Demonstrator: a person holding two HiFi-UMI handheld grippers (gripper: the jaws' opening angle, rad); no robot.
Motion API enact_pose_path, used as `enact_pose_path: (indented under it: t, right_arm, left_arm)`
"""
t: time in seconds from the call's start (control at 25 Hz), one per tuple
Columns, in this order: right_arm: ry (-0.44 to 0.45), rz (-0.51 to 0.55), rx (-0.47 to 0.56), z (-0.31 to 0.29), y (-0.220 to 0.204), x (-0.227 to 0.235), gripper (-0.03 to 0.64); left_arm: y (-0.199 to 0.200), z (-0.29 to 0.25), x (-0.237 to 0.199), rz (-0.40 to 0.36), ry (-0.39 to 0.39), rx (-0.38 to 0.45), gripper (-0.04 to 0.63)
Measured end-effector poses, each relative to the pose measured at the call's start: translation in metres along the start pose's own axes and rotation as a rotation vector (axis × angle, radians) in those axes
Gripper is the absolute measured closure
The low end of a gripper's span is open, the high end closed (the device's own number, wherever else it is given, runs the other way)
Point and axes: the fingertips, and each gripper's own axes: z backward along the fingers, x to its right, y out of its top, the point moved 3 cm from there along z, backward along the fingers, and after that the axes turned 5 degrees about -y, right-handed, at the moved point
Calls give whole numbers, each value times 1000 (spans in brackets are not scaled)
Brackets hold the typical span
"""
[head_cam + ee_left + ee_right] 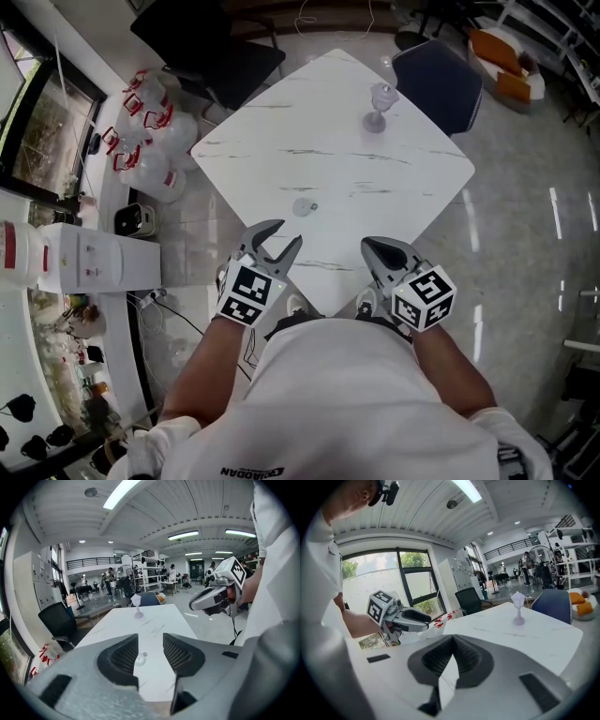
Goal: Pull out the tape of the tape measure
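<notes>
While hovering at the bench's [394,178] near corner, left hand-held gripper [286,234] released, right hand-held gripper [370,246] clenched empty, yet to touch the tape measure [303,207] or pull tape.

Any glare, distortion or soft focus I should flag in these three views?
Head view: sharp, with streaks of glare on the glossy floor. Left gripper view: strong fisheye bend, dark corners, ceiling light blown out. Right gripper view: same fisheye, window overexposed.

Glossy white marble-look table [281,141], shiny polished floor [525,234], matt grey left gripper [286,236], ribbed black jaws.
</notes>
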Motion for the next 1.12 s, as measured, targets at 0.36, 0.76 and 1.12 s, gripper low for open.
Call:
enact_pose_path:
  t: [0.36, 0.76, 1.12]
  right_arm:
    - [-14, 6, 2, 0, -2, 1, 611]
    - [-23, 5, -14, -2, -4, 3, 611]
    - [-47, -28, -51, -3, -17, 15, 611]
  left_arm:
    - [-3, -6, -2, -41, -25, -31, 382]
    - [-14, -24, -12, -72, -75, -94, 393]
    - [-57, -80, -37, -96, -119, -234, 397]
